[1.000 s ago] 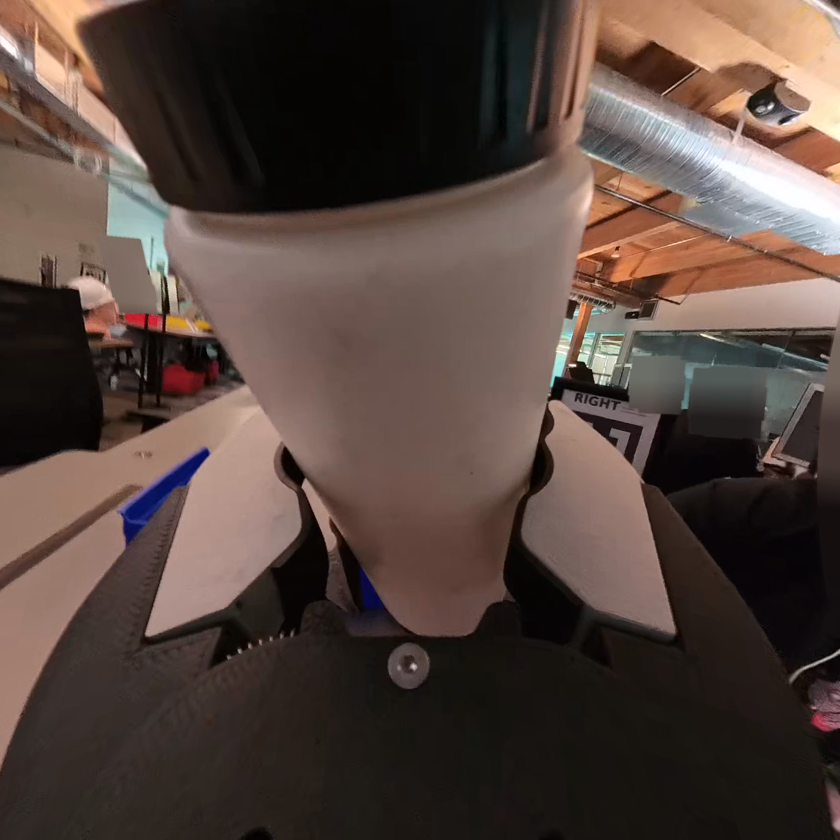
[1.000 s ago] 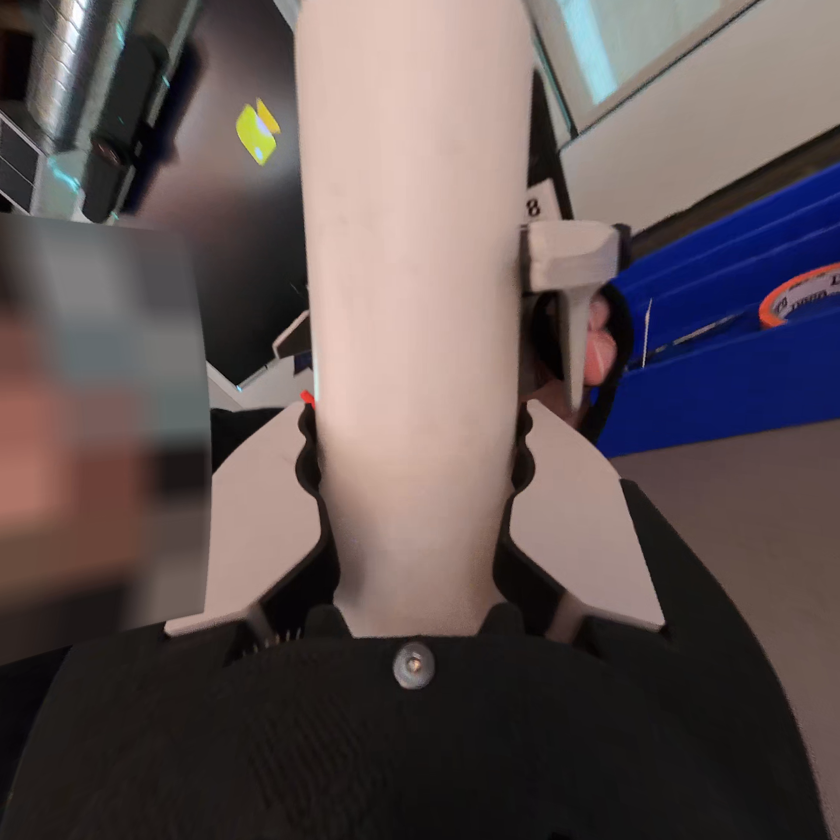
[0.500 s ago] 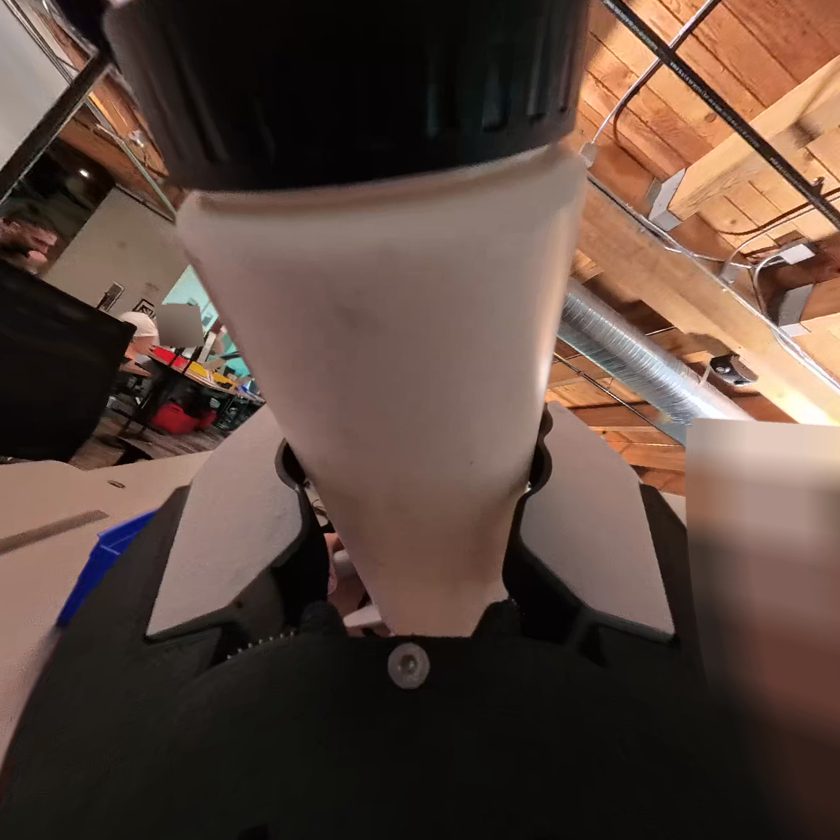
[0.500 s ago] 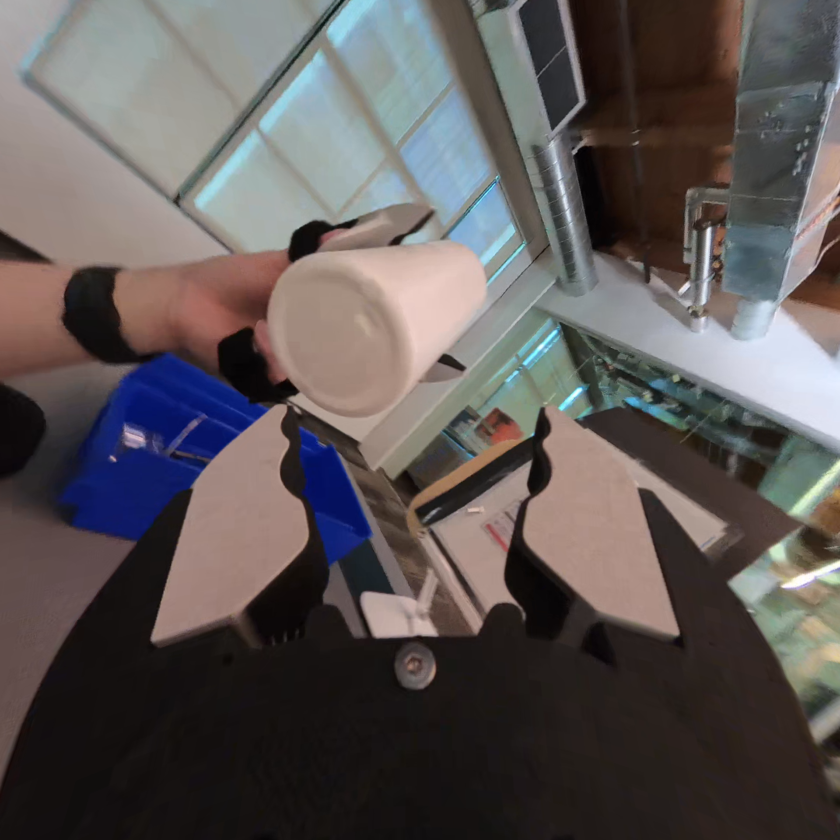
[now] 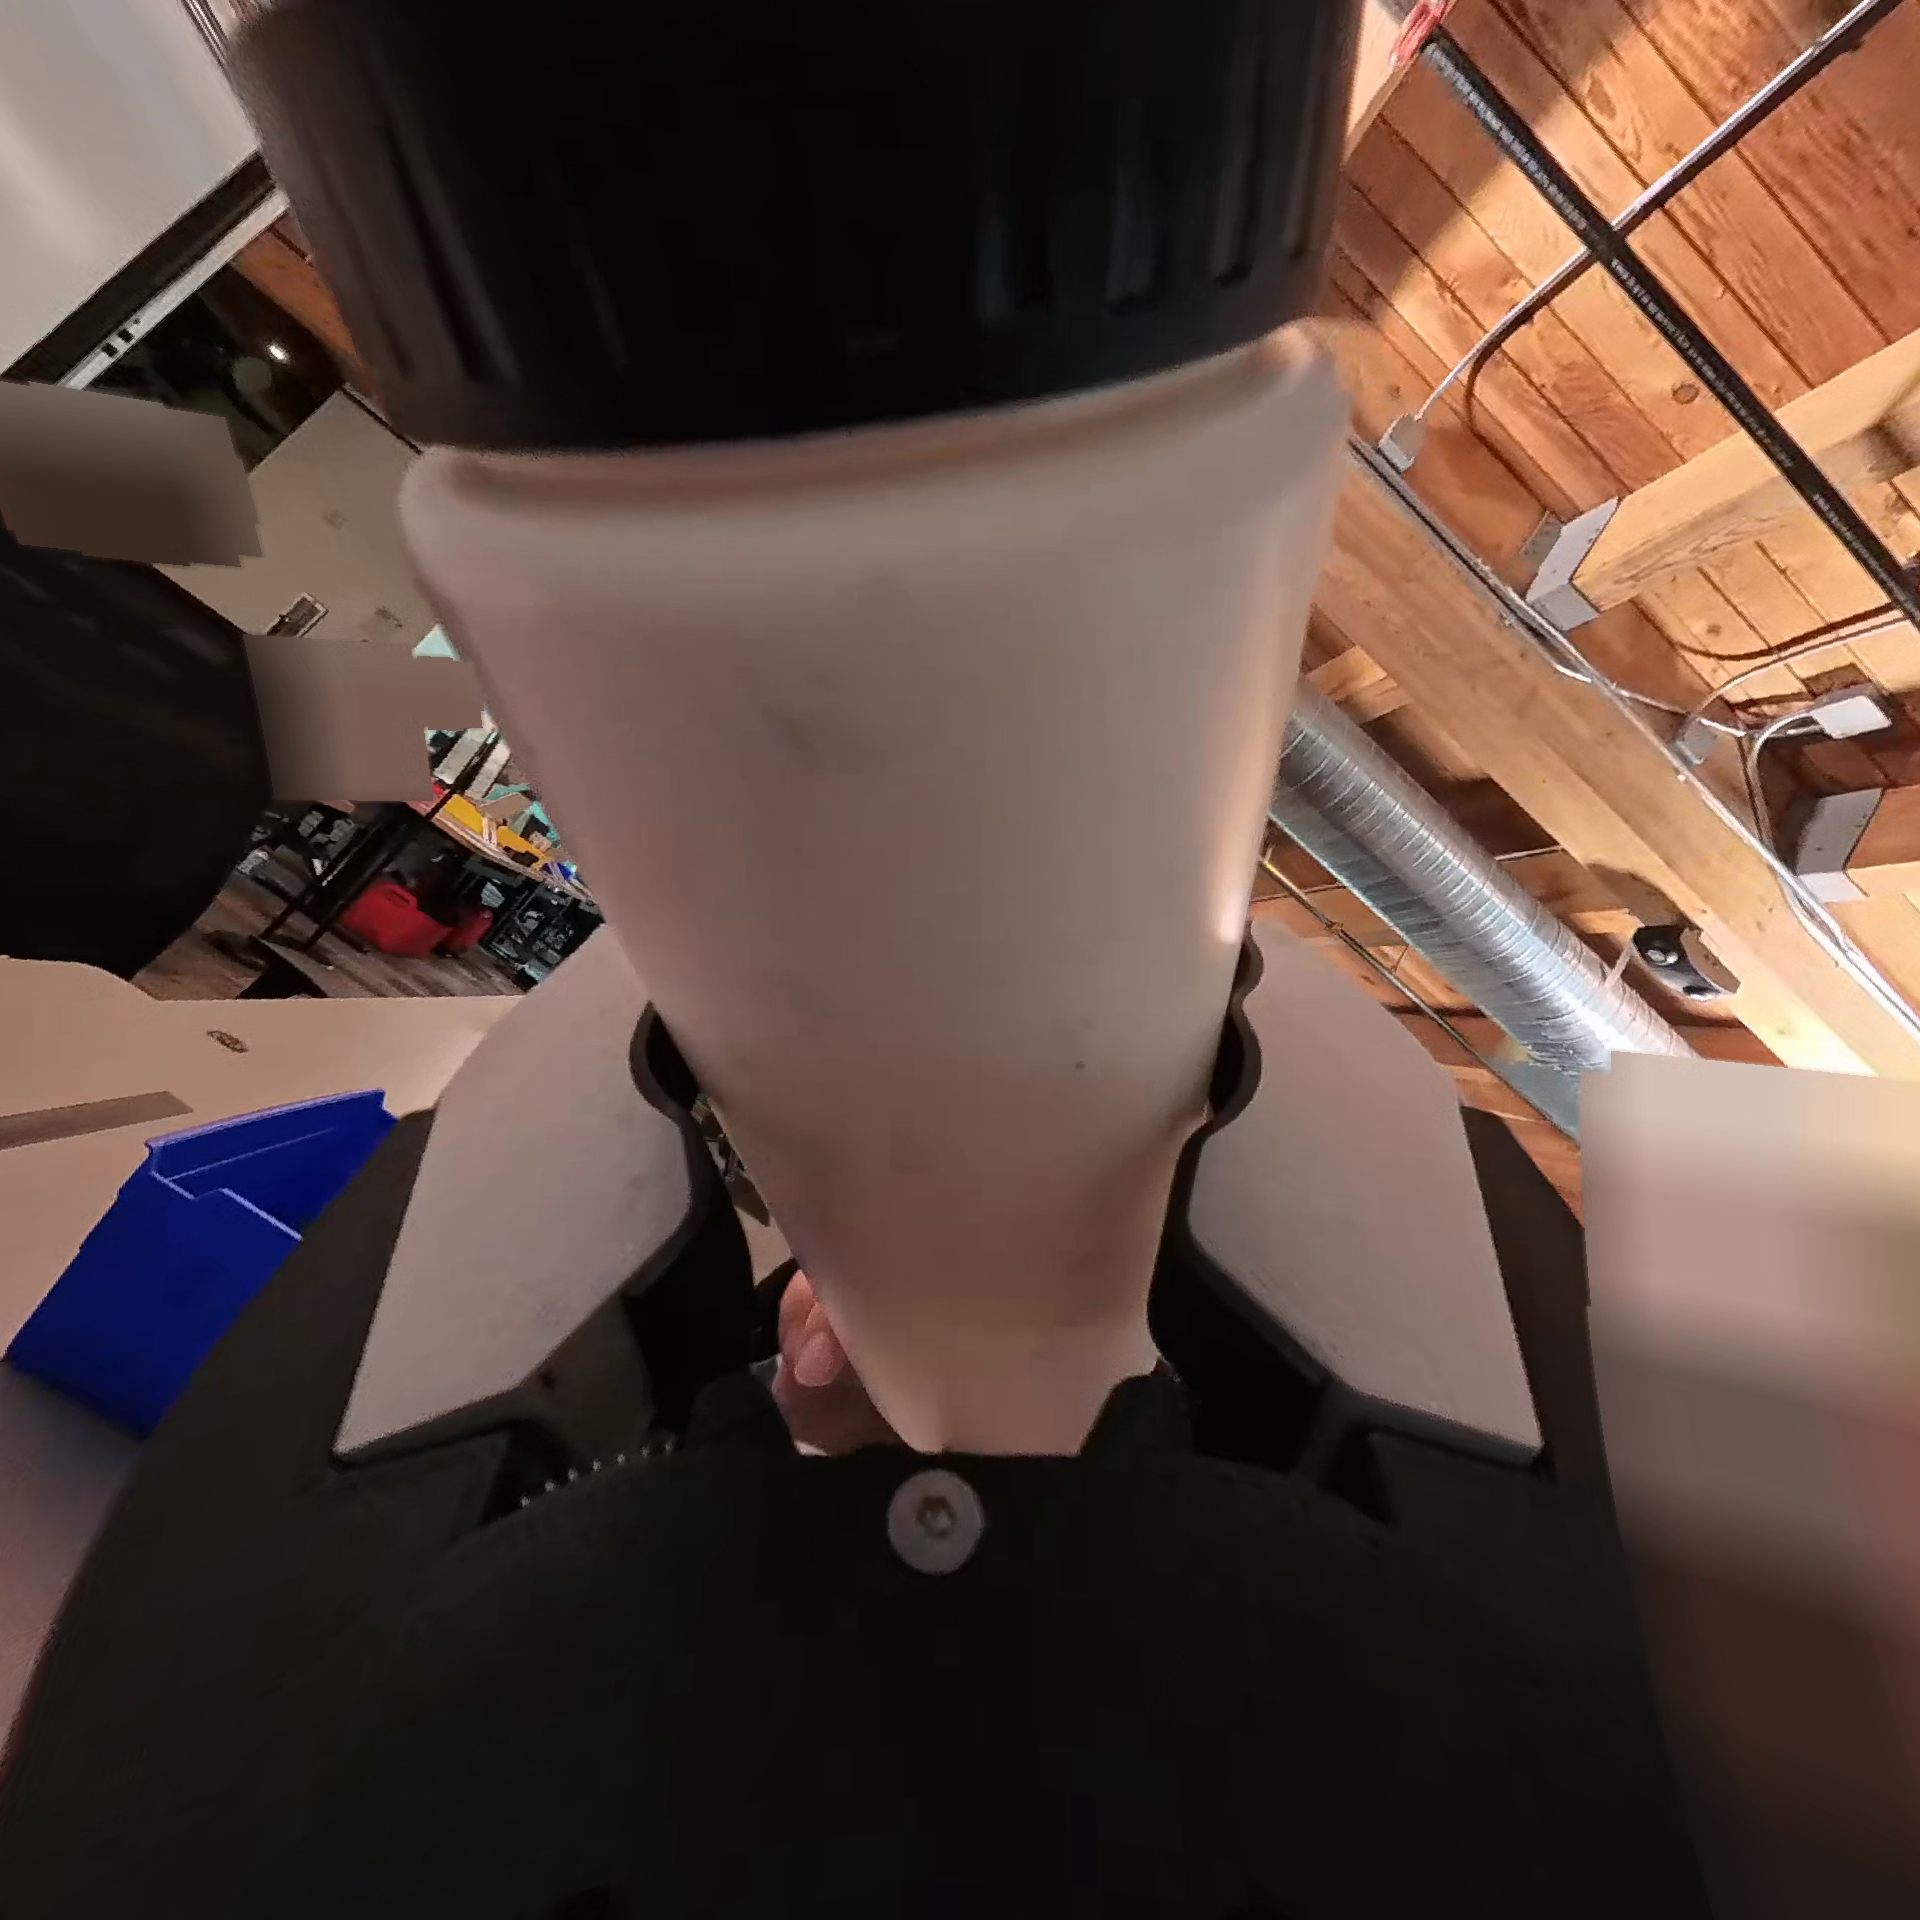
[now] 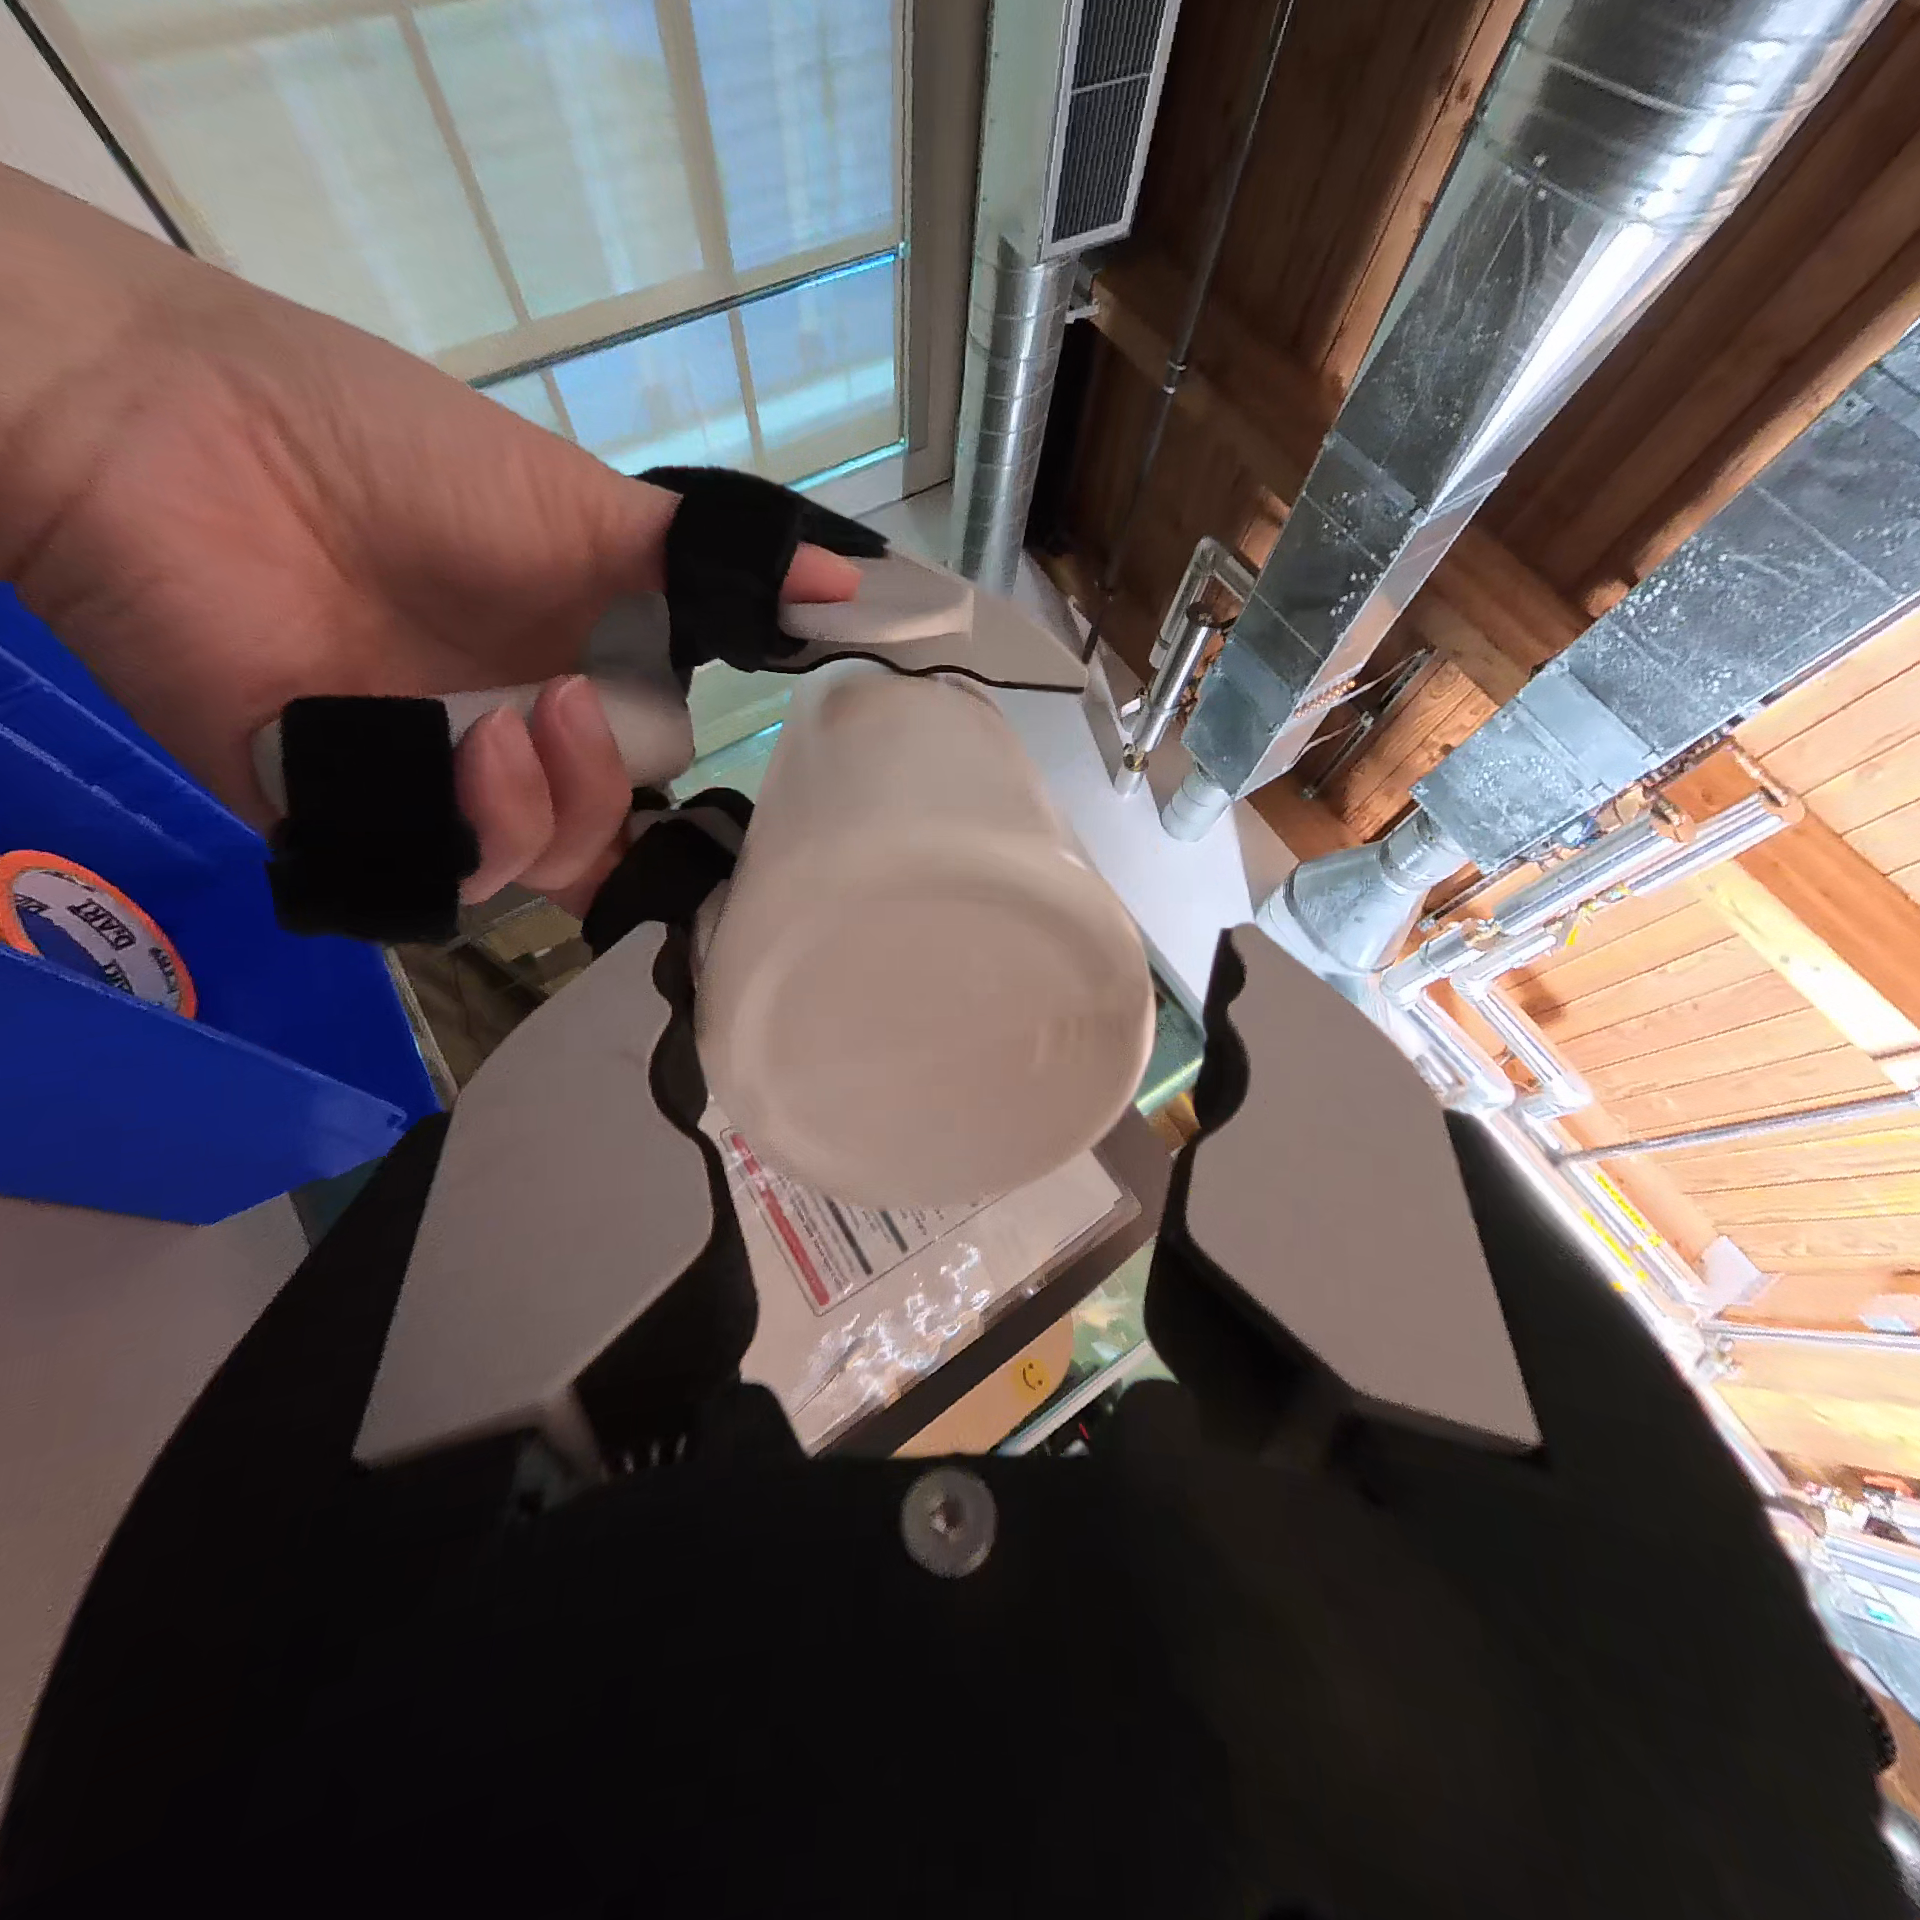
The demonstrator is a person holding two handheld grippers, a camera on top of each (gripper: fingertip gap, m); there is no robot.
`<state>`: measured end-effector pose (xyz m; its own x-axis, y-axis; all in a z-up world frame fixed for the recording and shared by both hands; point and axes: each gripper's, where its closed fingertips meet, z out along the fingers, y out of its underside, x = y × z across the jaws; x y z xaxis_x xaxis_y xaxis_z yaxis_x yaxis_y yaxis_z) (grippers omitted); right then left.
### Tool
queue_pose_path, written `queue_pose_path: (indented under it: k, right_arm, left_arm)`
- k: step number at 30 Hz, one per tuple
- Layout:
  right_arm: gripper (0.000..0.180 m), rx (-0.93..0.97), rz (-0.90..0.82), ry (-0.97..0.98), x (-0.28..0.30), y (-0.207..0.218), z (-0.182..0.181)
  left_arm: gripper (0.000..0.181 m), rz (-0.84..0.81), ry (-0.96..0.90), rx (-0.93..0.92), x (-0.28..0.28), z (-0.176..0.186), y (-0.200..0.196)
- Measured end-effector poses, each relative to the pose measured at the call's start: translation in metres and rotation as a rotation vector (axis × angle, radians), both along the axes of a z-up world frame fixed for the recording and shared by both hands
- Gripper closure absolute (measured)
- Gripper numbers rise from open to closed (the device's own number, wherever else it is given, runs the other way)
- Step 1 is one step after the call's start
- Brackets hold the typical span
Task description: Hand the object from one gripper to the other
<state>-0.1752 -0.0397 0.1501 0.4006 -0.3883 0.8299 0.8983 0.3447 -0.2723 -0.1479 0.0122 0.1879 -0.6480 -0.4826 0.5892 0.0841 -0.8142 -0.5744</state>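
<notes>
Bottle point(image 5: 894, 831) clamped by left gripper point(image 5: 940, 1081); right gripper point(image 6: 940, 1049) spread, untouching

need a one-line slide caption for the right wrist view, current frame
Open right tool faces the base of the white bottle, which the left tool, in the person's hand, holds beside a blue bin.

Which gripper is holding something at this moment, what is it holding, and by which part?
The left gripper holds the white bottle by its body, below the black cap. The right gripper is open and holds nothing.
</notes>
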Motion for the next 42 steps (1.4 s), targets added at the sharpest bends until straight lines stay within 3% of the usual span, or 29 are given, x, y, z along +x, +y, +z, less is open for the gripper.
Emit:
queue_pose_path:
  k: [7, 14, 17, 22, 25, 28, 32, 34, 38, 40, 42]
  right_arm:
    - [0.094, -0.084, -0.081, 0.024, 0.009, 0.006, -0.004]
    - [0.094, 0.001, -0.129, -0.094, 0.002, -0.010, 0.009]
    - [0.094, 0.022, -0.164, -0.131, 0.004, -0.015, 0.015]
    - [0.095, 0.079, -0.193, -0.190, 0.006, -0.029, 0.028]
    - [0.095, 0.063, -0.209, -0.220, 0.007, -0.033, 0.032]
    - [0.096, -0.087, -0.274, -0.273, 0.013, -0.021, 0.016]
    - [0.097, -0.289, -0.307, -0.328, 0.018, -0.005, -0.014]
    - [0.100, -0.370, -0.310, -0.386, 0.017, 0.002, -0.032]
    - [0.177, -0.480, -0.339, -0.443, 0.016, 0.002, -0.051]
    - [0.179, -0.548, -0.316, -0.484, 0.012, -0.005, -0.061]
    - [0.179, -0.684, -0.375, -0.397, 0.022, -0.008, -0.069]
  left_arm:
    - [0.082, 0.034, 0.005, 0.045, 0.006, -0.003, -0.005]
    - [0.082, -0.016, -0.110, 0.109, -0.007, 0.013, -0.023]
    - [0.068, -0.011, -0.140, 0.112, -0.013, 0.019, -0.021]
    - [0.062, 0.145, -0.166, 0.146, -0.028, 0.027, 0.016]
    - [0.067, 0.229, -0.166, 0.129, -0.035, 0.023, 0.048]
    - [0.065, 0.098, -0.095, 0.047, -0.014, 0.000, 0.047]
    - [0.052, -0.398, -0.015, -0.224, 0.037, -0.040, -0.018]
    - [0.049, -0.565, -0.023, -0.303, 0.050, -0.052, -0.044]
    - [0.056, -0.608, 0.026, -0.282, 0.065, -0.072, -0.068]
    - [0.061, -0.695, -0.007, -0.336, 0.058, -0.068, -0.072]
    - [0.073, -0.697, -0.024, -0.241, 0.053, -0.067, -0.086]
